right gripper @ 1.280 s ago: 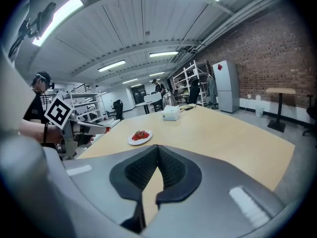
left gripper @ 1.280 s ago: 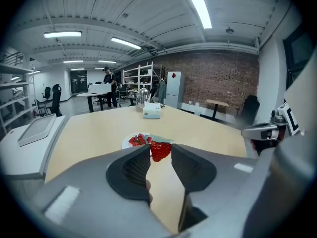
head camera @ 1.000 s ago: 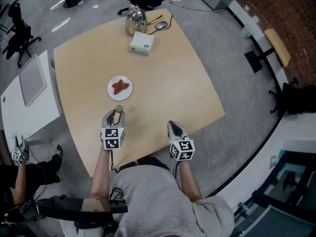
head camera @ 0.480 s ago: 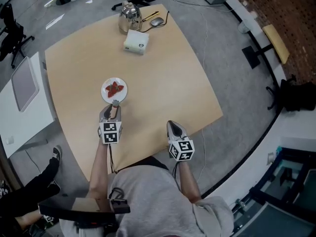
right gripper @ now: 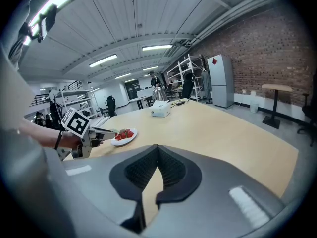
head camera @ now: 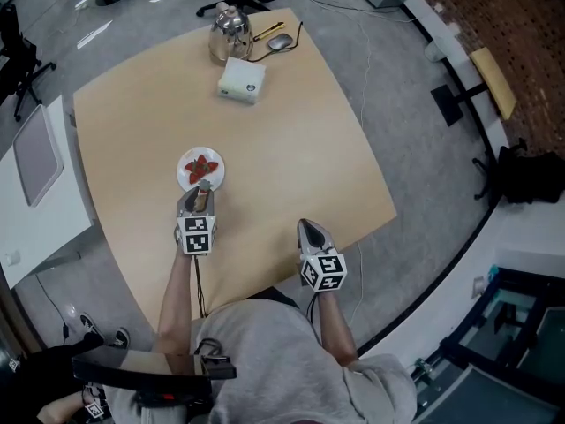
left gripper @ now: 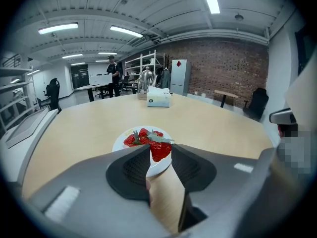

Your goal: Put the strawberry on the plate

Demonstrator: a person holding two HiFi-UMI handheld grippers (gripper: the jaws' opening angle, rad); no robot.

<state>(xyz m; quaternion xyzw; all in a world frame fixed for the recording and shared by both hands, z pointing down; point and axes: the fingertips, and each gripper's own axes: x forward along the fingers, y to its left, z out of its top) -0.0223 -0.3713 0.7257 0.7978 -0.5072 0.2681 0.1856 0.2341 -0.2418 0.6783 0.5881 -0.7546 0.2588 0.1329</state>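
The step in hand looks like the carry-over: the left hand-held gripper (left gripper: 159,156) is clenched on a red strawberry with a green leafy cap (left gripper: 159,149), the berry pinched at the very tips of its dark ribbed pads. It hangs at the near rim of the small round white plate (left gripper: 117,145), which lies on the pale wooden counter (head camera: 291,148) and already carries a cluster of other red strawberries (left gripper: 138,137). The right hand-held gripper (right gripper: 157,150) is closed on nothing, its tips meeting, and it hovers near the counter's near edge, well apart from the plate.

The next move probably calls for a short reach forward so the berry clears the rim, a slight lowering, then letting the jaws part beside the pile rather than on top of it, since a round berry may roll.

From the head view, the held berry is only a small dull speck at the gripper's tip (head camera: 201,193), so I cannot tell whether it is over the plate yet. The jaws hide its underside and its height above the plate. The berries on the plate overlap too much to count.
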